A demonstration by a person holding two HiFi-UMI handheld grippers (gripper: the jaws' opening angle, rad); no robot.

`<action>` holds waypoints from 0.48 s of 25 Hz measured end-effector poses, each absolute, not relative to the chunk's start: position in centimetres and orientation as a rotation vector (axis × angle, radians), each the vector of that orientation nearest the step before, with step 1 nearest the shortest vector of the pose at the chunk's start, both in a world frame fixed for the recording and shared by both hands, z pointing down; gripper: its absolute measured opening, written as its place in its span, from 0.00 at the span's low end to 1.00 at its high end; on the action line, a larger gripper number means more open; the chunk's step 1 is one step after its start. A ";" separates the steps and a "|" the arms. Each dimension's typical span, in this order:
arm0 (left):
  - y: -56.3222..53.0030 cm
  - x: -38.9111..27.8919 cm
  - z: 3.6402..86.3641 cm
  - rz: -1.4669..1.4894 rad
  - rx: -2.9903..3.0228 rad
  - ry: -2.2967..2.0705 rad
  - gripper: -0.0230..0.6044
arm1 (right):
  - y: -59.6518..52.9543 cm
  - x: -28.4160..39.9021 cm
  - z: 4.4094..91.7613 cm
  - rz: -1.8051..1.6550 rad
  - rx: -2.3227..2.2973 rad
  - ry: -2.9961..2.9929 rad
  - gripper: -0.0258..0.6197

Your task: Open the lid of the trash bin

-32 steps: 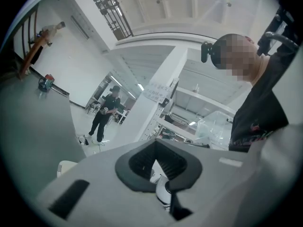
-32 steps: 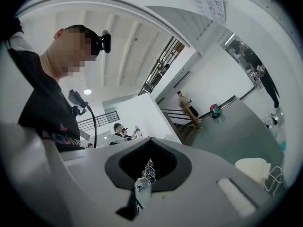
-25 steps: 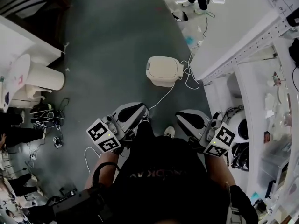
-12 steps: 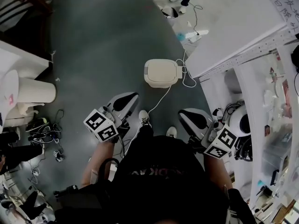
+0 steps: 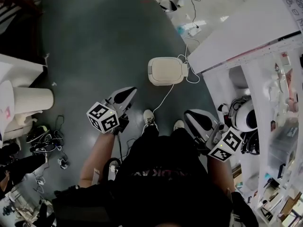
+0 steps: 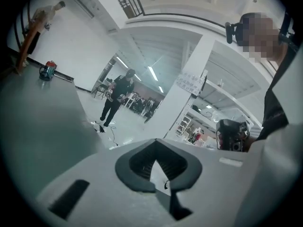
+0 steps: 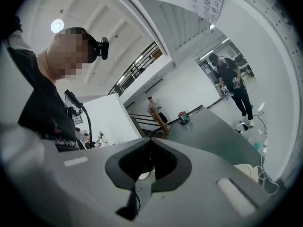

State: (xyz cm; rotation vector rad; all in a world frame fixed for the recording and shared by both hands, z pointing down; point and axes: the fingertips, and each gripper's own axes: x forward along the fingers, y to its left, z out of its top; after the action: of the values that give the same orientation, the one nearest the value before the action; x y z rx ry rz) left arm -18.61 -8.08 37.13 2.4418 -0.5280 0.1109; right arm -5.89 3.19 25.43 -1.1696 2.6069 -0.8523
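Note:
The trash bin (image 5: 166,71) is a small white bin on the dark floor ahead of my feet, its lid down. A white cable (image 5: 163,97) runs from it toward me. My left gripper (image 5: 127,90) is held at waist height, short of the bin and to its left, with its jaws shut and nothing between them. At the lower right my right gripper (image 5: 189,114) is likewise shut and holds nothing. Both gripper views look upward into the room: the left gripper (image 6: 155,144) and right gripper (image 7: 150,141) show their tips meeting. The bin's edge (image 7: 248,170) shows low right there.
A white cylinder (image 5: 33,98) stands at the left by tangled cables (image 5: 45,136). White shelving (image 5: 265,93) with a white round device (image 5: 246,119) lines the right side. A power strip with cords (image 5: 191,27) lies beyond the bin. A person (image 6: 113,100) stands far off.
My feet have come into view below the bin. The left gripper has risen slightly in the picture and the left-hand cylinder has slid further left. Both grippers stay shut.

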 end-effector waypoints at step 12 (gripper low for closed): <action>-12.0 -17.9 43.4 0.150 2.308 -0.544 0.04 | -0.8 -5.4 26.6 -0.924 -1.154 2.658 0.05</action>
State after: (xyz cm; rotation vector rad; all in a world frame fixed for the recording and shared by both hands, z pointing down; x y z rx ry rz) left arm -17.94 -12.02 43.43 2.3082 -0.5437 0.1497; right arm -5.45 -0.79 26.60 -1.1536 2.6579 -0.9235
